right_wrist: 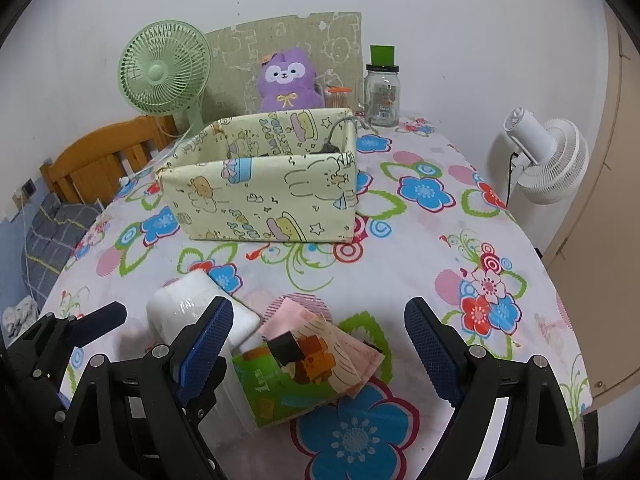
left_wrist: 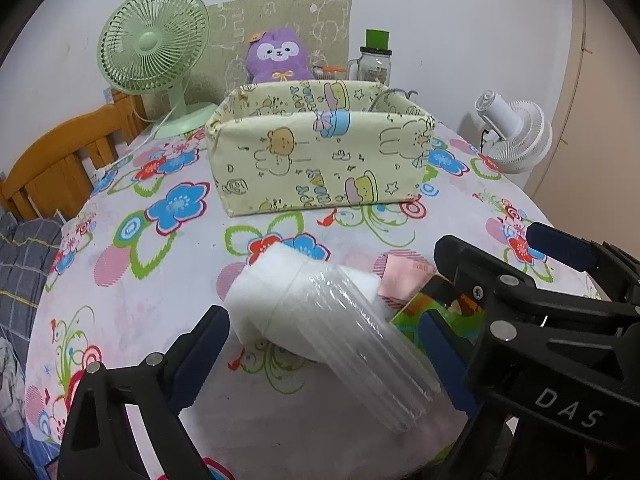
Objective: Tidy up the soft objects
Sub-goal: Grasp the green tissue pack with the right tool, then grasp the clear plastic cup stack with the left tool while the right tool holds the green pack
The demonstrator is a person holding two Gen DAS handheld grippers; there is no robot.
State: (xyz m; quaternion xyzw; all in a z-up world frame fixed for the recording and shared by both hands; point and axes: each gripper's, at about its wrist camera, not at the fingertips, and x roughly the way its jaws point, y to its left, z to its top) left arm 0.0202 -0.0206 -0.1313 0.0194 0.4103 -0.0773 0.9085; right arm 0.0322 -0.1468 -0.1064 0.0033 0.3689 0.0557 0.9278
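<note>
Between the spread fingers of your left gripper (left_wrist: 320, 344) lies the clear-wrapped white tissue pack (left_wrist: 320, 308), unclamped on the floral worktop (left_wrist: 160, 280). Your right gripper (right_wrist: 320, 340) stands wide over the green-and-pink packets (right_wrist: 308, 364).

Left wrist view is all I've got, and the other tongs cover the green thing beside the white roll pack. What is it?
Observer: A green packet with a cartoon print. It lies flat on the tablecloth, and pink packets overlap its far edge.
Operator: Are the right tongs gripping it?
Observer: No. The right tongs are open, with the packets lying between the two fingers.
Operator: Anything inside the fabric box?
Observer: Yes. The fabric box holds a dark item in its far right corner, with a grey cord looping over the rim.
</note>
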